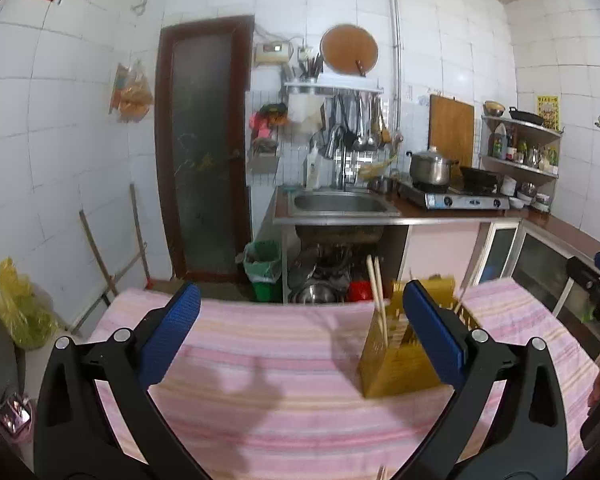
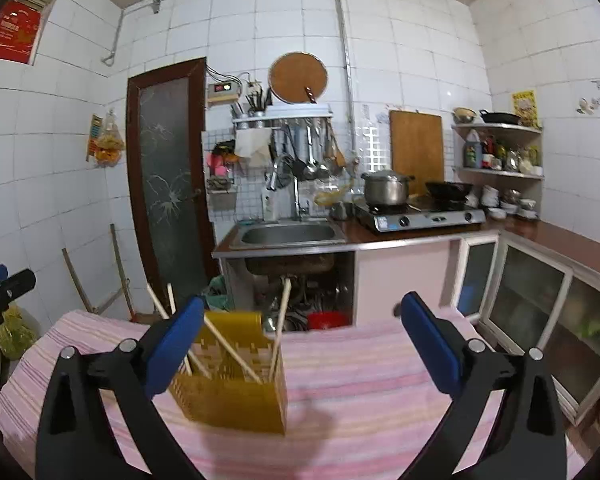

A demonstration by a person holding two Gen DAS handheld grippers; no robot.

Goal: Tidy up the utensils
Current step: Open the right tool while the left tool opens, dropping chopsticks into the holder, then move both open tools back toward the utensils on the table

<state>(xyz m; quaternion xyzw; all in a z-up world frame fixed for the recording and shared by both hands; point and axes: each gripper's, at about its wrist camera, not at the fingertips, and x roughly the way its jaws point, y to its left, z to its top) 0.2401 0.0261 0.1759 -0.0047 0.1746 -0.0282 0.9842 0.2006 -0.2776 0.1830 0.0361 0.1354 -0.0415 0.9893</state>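
A yellow slotted utensil holder [image 1: 396,356] [image 2: 236,392] stands upright on the pink striped cloth [image 1: 280,360] [image 2: 360,380]. Several wooden chopsticks [image 1: 378,300] [image 2: 228,344] lean inside it. In the left wrist view my left gripper [image 1: 300,332] is open and holds nothing, and its right blue pad [image 1: 432,332] overlaps the holder's upper right. In the right wrist view my right gripper [image 2: 302,344] is open and holds nothing too. Its left blue pad [image 2: 176,344] sits in front of the holder's left side. Another chopstick tip [image 1: 382,472] shows at the bottom edge.
Behind the table are a steel sink [image 1: 340,204] [image 2: 288,236], a gas stove with a pot [image 1: 428,168] [image 2: 386,190], a dark door [image 1: 204,148] and a green bin [image 1: 264,268]. Cabinets [image 2: 540,300] run along the right. The other gripper shows at each view's side edge.
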